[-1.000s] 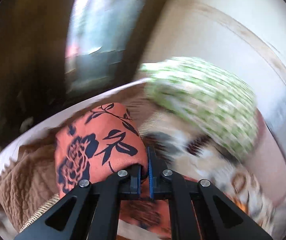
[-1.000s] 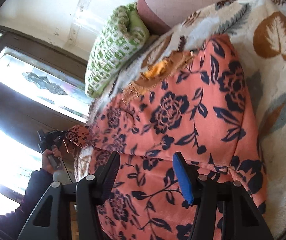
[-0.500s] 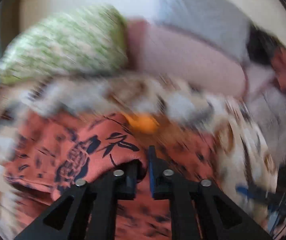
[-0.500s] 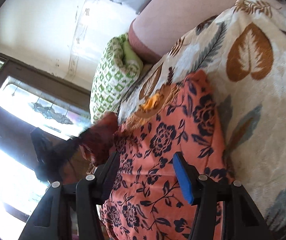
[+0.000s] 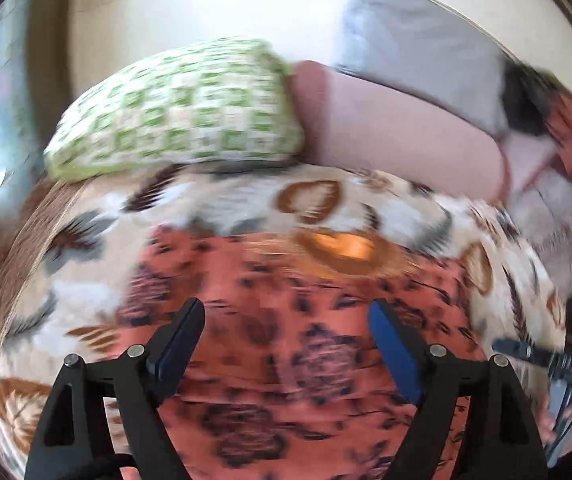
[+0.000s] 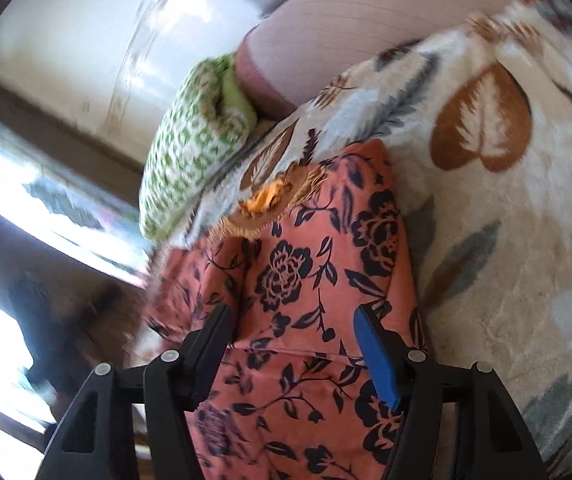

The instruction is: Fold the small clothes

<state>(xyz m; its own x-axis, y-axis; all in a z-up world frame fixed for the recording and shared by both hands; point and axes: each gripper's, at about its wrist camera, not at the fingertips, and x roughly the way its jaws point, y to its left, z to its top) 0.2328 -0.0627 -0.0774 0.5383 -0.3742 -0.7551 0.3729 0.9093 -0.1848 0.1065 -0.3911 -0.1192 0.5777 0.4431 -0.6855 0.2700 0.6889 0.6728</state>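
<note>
Lying flat on the leaf-print blanket (image 5: 98,240), the orange floral garment (image 5: 286,320) fills the lower middle of the left wrist view, which is smeared by motion blur. The left gripper (image 5: 286,336) hangs over the garment with its jaws spread wide and nothing between them; whether the fingertips touch the cloth cannot be told. A frilly orange-brown neckline (image 5: 341,246) sits at the garment's far edge. Beyond the garment, on the blanket's far side, a green checked pillow (image 5: 182,120) rests to the left against a pink bolster (image 5: 397,136). Grey cloth (image 5: 417,40) lies behind the bolster. At the garment's right, near the frame edge, a dark device (image 5: 557,356) shows only in part.

From the right wrist view the picture is sharper. The garment (image 6: 317,280) runs from the bottom of the frame up to its neckline (image 6: 270,200), with a fold line crossing it between the fingers. The right gripper (image 6: 293,344) hovers over the garment's near part, jaws wide apart and empty. The blanket (image 6: 505,220) spreads to the garment's right. The pillow (image 6: 190,152) and bolster (image 6: 345,20) lie past the neckline. A bright window (image 6: 46,208) stands to the garment's left.
</note>
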